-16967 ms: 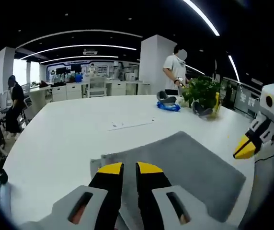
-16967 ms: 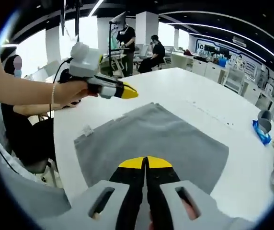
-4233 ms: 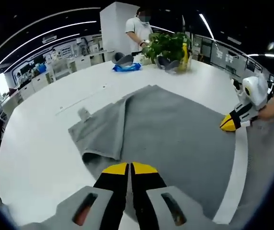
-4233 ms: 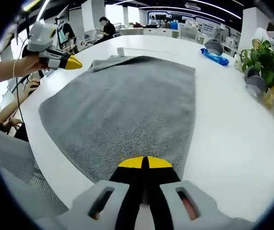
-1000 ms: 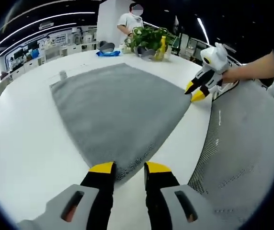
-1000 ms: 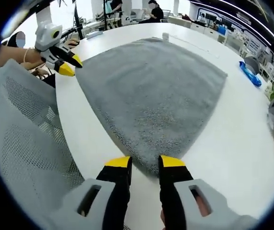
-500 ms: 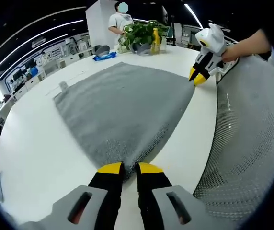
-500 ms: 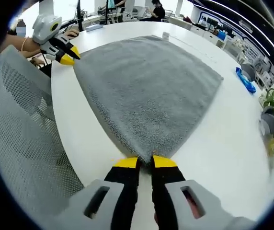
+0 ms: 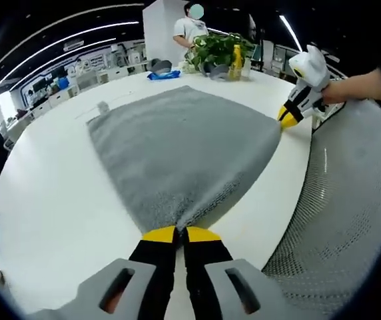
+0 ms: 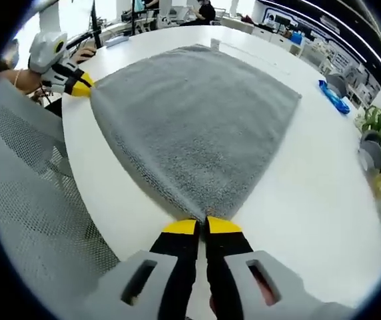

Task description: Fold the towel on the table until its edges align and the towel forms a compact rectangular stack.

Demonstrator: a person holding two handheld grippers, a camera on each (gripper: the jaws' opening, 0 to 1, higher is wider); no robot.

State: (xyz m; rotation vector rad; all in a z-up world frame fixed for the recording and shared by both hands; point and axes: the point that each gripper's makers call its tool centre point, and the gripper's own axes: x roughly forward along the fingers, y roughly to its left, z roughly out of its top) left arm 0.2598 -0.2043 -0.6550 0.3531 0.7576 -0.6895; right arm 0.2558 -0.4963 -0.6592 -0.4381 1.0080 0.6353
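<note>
At bottom centre of each view, the left hand-held gripper [image 9: 181,234] and right hand-held gripper [image 10: 201,226] each pinch a near corner of the grey towel [image 9: 177,147] lying on the white surface [image 9: 50,187].

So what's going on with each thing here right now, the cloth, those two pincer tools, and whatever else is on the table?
towel: lying flat on the table, near corners pinched
left gripper: shut on one near towel corner
right gripper: shut on the other near corner
table: white, towel spread across it
potted plant: upright at the far side
blue item: lying on the table, away from the towel
</note>
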